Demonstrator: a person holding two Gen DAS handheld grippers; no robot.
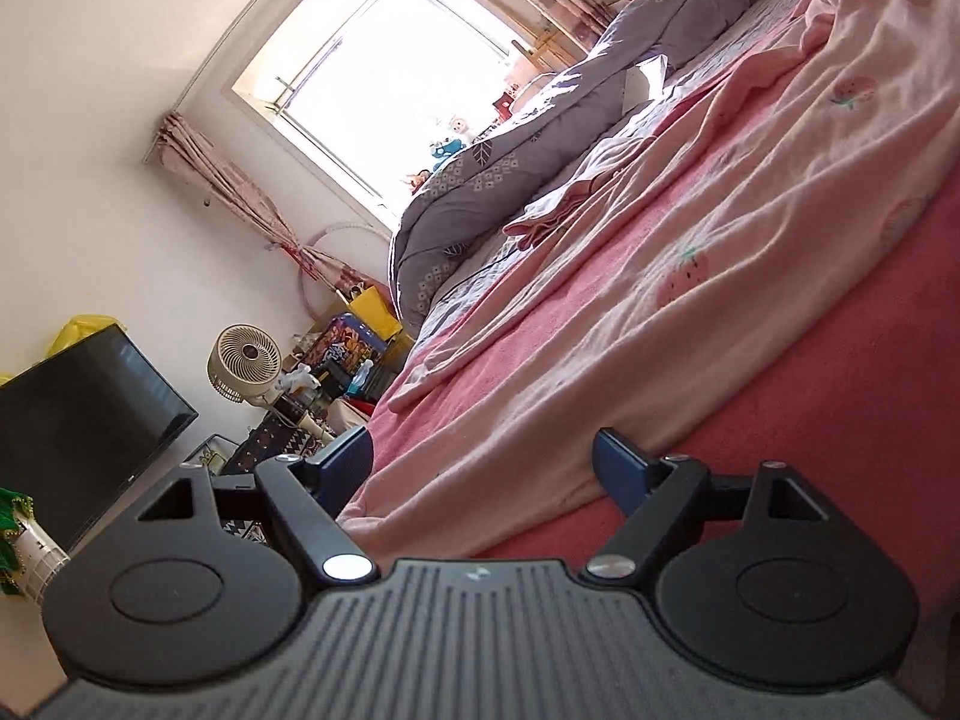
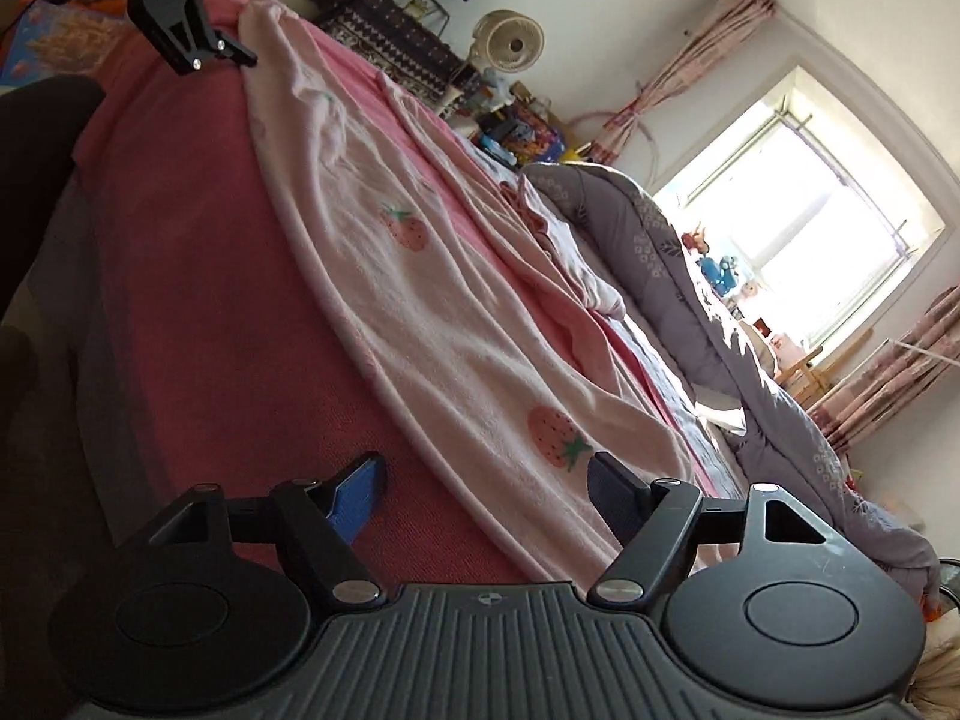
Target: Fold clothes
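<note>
Left wrist view: the left gripper (image 1: 483,468) has its 2 blue-padded fingers (image 1: 624,474) spread wide with nothing between them. It sits low at the edge of the coral-red terry bed cover (image 1: 810,372). The pale pink strawberry-print garment (image 1: 690,228) lies spread flat on that cover, and its near corner reaches into the gap between the jaws without visibly touching either pad. The garment's long hem runs away from the gripper toward the far end of the bed, with a bare band of red cover on the right side of it. Beyond the cloth, a rumpled grey patterned quilt (image 1: 480,180) lies heaped along the window side of the bed.

Right wrist view: the right gripper (image 2: 486,483) is likewise wide open and empty. The garment's (image 2: 432,300) rolled hem runs between the 2 fingers, so the left pad (image 2: 360,495) stands over bare red cover (image 2: 192,300) and the right pad stands over the pink cloth, near a printed strawberry (image 2: 555,437). A broad strip of red cover lies open to the left of the hem. At the far corner of the garment the other gripper (image 2: 234,54) shows, at the cloth's edge. The grey quilt (image 2: 690,276) bounds the garment on the right.
</note>
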